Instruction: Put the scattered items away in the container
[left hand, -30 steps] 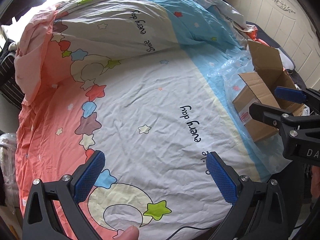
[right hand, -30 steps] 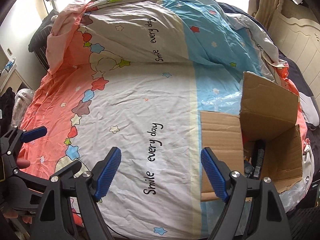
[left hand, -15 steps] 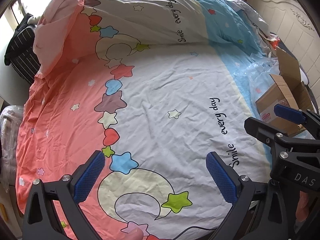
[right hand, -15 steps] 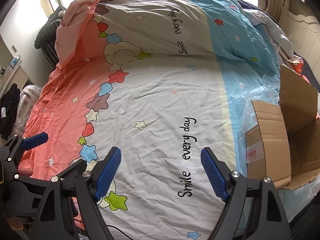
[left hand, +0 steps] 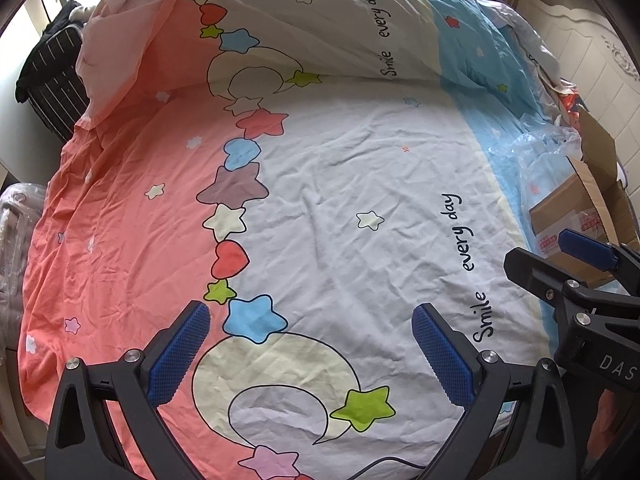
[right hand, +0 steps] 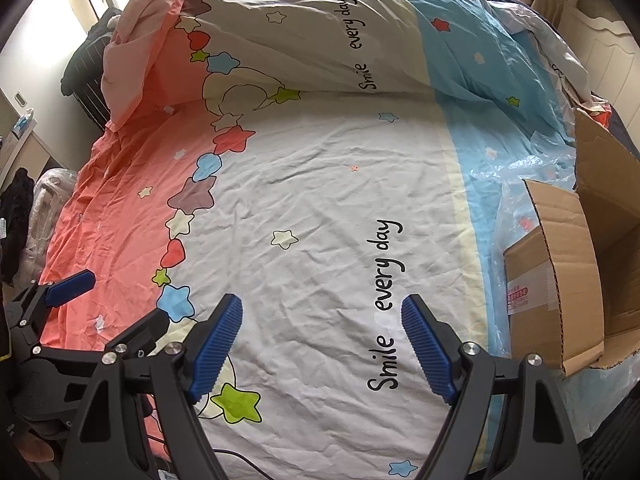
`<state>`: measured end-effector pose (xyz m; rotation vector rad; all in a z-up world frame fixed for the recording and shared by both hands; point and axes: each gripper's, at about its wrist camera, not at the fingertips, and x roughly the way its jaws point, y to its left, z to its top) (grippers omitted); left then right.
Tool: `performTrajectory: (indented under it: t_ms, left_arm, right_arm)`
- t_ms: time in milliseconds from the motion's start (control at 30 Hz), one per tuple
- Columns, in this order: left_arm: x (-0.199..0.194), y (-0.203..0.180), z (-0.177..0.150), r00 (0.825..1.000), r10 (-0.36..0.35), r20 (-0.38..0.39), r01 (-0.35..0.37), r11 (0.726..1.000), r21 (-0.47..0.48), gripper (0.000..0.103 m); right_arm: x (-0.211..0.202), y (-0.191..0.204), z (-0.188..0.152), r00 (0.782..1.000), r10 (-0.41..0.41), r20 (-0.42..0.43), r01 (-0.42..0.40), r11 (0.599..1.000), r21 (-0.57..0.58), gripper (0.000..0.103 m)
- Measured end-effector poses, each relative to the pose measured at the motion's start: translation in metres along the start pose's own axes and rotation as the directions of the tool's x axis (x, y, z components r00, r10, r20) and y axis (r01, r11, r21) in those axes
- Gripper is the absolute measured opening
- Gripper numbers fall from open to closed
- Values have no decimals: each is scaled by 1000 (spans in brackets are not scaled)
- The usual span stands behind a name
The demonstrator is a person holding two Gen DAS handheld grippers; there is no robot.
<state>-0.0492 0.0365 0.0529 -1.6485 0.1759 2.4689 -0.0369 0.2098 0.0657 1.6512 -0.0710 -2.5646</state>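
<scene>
The cardboard box (right hand: 560,280) is being kept at the bed's right edge, flaps open, on clear plastic (right hand: 532,168). No loose items are being shown on the bedsheet (right hand: 320,200). The left gripper (left hand: 312,354) and right gripper (right hand: 322,346) are being held apart, empty. The box risks being nudged off the edge.

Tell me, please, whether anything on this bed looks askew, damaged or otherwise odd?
The cardboard box rests on crinkled clear plastic at the bed's right edge, flaps splayed, its near flap edge ragged. The far bedding is bunched up. No loose items show on the sheet.
</scene>
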Motion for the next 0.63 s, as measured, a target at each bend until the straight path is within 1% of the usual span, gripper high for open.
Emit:
performTrajectory:
  t_ms: [200, 333, 500, 633]
  left_arm:
    - [7, 1, 0, 1000, 0, -9, 0, 1000, -14, 103]
    - [8, -1, 0, 1000, -9, -4, 9, 1000, -13, 103]
    - [11, 0, -3, 1000, -3, 0, 3, 1000, -15, 103]
    - [14, 3, -5, 1000, -19, -19, 18, 999, -30, 103]
  right_arm:
    - [5, -3, -1, 1000, 2, -10, -2, 1000, 9, 79]
    - [5, -4, -1, 1000, 0, -8, 0, 1000, 11, 79]
    - [9, 1, -2, 1000, 3, -16, -3, 1000, -1, 79]
    - [11, 3, -3, 1000, 4, -21, -4, 1000, -4, 79]
